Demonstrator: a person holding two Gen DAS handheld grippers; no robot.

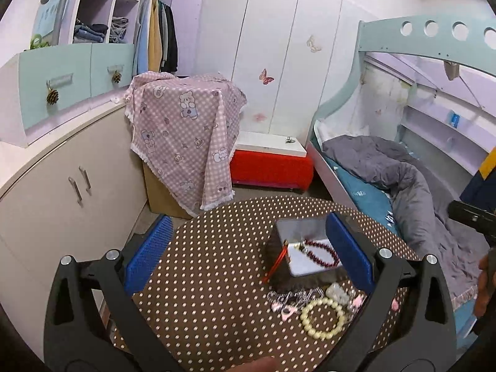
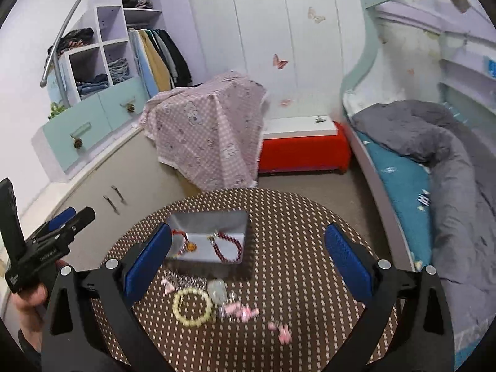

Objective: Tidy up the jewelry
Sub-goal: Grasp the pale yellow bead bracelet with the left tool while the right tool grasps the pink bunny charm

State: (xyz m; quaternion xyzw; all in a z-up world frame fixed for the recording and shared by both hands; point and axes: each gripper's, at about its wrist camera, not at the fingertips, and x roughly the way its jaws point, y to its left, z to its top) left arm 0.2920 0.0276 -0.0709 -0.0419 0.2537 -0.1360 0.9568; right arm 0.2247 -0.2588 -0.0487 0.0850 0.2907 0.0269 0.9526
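Observation:
An open metal box (image 1: 305,271) (image 2: 210,255) stands on the round dotted table (image 1: 210,279) (image 2: 294,263). In it lie a dark red bead bracelet (image 1: 322,252) (image 2: 228,246) and a red cord bracelet (image 1: 276,262) (image 2: 183,241) at its left wall. In front of the box lie a cream bead bracelet (image 1: 324,317) (image 2: 192,308), a pale stone piece (image 1: 338,291) (image 2: 217,290) and pink and silver trinkets (image 1: 286,302) (image 2: 240,310). My left gripper (image 1: 248,254) is open and empty above the table. My right gripper (image 2: 248,260) is open and empty over the box.
A cloth-covered box (image 1: 186,136) (image 2: 210,136) and a red bench (image 1: 271,166) (image 2: 303,152) stand behind the table. A beige cabinet (image 1: 62,192) is on the left, a bed with a grey duvet (image 1: 412,186) (image 2: 434,142) on the right.

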